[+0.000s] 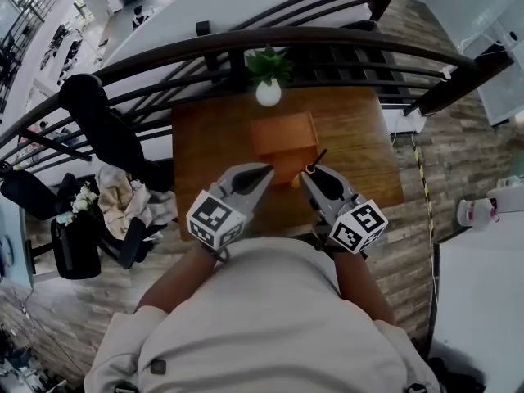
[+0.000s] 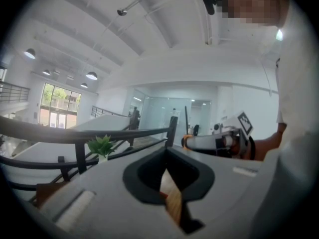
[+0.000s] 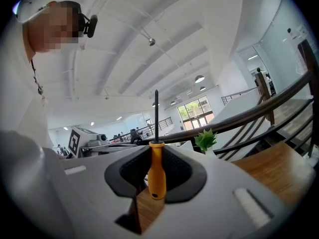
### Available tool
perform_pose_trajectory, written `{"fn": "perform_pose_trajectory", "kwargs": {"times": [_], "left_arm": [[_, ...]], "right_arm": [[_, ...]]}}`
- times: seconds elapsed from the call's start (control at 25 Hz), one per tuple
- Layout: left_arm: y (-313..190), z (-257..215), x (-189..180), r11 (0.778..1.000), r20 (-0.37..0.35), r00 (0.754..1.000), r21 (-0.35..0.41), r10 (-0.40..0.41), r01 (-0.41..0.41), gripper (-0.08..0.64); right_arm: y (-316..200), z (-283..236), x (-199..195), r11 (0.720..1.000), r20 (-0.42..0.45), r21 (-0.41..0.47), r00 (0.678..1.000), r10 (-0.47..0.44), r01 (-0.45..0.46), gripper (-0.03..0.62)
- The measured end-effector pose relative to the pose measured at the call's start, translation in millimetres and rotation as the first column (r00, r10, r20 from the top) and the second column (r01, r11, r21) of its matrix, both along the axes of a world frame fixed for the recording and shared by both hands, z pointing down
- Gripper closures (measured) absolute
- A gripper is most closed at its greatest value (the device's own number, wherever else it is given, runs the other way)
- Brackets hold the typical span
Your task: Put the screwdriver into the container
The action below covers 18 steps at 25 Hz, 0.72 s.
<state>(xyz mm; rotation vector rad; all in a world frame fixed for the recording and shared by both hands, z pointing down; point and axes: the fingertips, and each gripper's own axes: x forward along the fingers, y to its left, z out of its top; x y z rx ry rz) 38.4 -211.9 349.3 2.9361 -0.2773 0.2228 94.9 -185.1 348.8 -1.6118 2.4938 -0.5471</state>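
Right now your right gripper [image 1: 308, 173] is clamped on the screwdriver [image 3: 156, 171]. Its two dark pads press on the orange handle from either side, and the thin black shaft stands straight up past the jaws in the right gripper view. From your head view the screwdriver [image 1: 314, 164] sits just off the near right corner of the container [image 1: 282, 136], outside it, with the shaft slanting up and away from you. The container is an orange-brown box that rests around the middle of the wooden table [image 1: 203, 142], closer to the far edge than to you. Your left gripper [image 1: 264, 170] hangs beside the right one, over the near half of the table, its tip by the container's near edge. In the left gripper view its jaws meet at the tips with nothing between them, and only a thin wedge of table wood shows below the pads. A small green plant [image 1: 267, 65] in a white vase [image 1: 268, 94] stands at the far edge of the table, just behind the container. A dark railing [image 1: 246, 43] curves past that far edge. Off the left edge of the table stands a black chair [image 1: 106, 125].
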Motion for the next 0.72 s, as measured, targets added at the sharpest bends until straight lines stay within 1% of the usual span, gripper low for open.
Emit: {"fn": "perform_pose_trajectory", "kwargs": {"times": [0.4,0.56,0.72], "left_arm": [[-26,7,-12,0.998,0.004,0.999,-0.023,-0.052,0.052,0.557],[-36,7,-16,0.995,0.006,0.995,-0.026,-0.101,0.101,0.557],[-45,10,-9,0.990,0.015,0.990,-0.029,-0.140,0.140,0.557]], "right_arm": [[-30,4,-18,0.998,-0.006,-0.017,0.998,-0.068,0.068,0.514],[-41,5,-20,0.994,0.003,-0.024,0.994,-0.109,0.109,0.514],[-51,4,-16,0.988,-0.003,-0.021,0.988,-0.153,0.153,0.514]]}}
